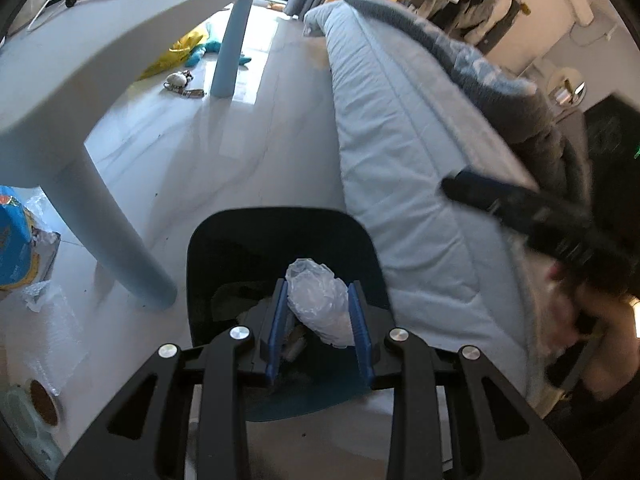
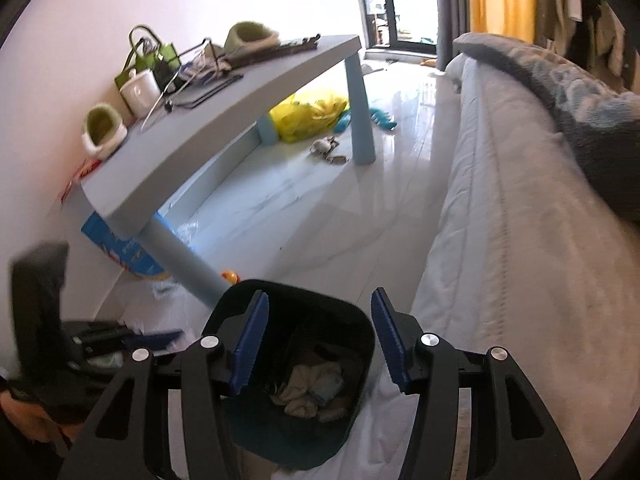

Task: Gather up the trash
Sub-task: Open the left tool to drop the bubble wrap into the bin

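Trash-wise, the left gripper (image 1: 320, 320) has its 2 blue fingers clamped on a crumpled clear plastic bag (image 1: 318, 306), right over the dark teal plastic bin (image 1: 224, 240) beside the pale blue mattress (image 1: 400, 160). Right gripper (image 2: 318, 340) hangs over the same bin, fingers apart with nothing between them, crumpled paper scraps (image 2: 310, 390) sitting inside below.

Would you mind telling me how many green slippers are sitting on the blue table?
2. One green slipper sits at the table's near end by the wall; the other green slipper sits at the far end near the window. More may be hidden behind the clutter.
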`<state>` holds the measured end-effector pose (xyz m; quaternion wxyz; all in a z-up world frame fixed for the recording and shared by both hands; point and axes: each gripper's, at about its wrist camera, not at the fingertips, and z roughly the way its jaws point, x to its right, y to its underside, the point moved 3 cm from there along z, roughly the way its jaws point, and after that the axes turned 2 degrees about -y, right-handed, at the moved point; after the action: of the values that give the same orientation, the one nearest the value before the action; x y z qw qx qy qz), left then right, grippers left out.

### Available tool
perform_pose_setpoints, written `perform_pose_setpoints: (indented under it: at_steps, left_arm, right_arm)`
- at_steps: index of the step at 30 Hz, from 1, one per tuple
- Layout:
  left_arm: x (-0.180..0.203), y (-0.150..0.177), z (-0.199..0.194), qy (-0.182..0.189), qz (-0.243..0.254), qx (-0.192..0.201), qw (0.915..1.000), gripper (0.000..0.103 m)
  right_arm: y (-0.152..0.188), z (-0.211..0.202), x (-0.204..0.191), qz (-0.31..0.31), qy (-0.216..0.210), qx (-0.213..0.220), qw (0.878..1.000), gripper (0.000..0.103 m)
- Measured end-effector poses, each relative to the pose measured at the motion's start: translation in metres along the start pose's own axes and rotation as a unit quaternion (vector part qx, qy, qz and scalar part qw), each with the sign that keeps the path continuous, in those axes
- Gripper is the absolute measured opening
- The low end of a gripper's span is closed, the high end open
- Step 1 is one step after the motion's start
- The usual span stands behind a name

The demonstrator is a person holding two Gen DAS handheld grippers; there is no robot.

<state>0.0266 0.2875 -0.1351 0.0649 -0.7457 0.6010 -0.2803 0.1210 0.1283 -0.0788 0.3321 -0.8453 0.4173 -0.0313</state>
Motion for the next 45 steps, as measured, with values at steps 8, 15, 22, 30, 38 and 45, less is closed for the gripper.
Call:
perform_pose_setpoints:
  at_steps: [8,15,22,30,38,45]
  left_arm:
    - [0.003,0.018,0.036,-0.038,0.024,-0.049,0.9978,0.034]
    - [0.003,0.031,0.064,-0.070,0.034,-0.081,0.9936,0.060]
    - [0.014,0.028,0.060,-0.094,0.043,-0.067,0.9924,0.084]
    - [0.051,0.021,0.014,-0.127,0.064,-0.003,0.9898,0.096]
    - [0.094,0.013,-0.057,-0.143,0.048,0.119,0.9814,0.099]
    - [0.155,0.029,-0.115,-0.129,0.083,0.216,0.9642,0.100]
  right_arm:
    - [-0.005,-0.023,0.007,-0.002,0.001,0.025,1.000,0.057]
    - [-0.007,-0.047,0.012,-0.017,0.005,0.043,0.999,0.061]
    - [-0.008,-0.088,0.028,-0.018,0.020,0.087,0.996,0.068]
    - [0.028,-0.148,0.049,-0.026,0.057,0.130,0.990,0.079]
    - [0.075,-0.216,0.088,0.009,0.105,0.162,0.981,0.093]
    - [0.123,-0.274,0.117,0.033,0.140,0.188,0.972,0.098]
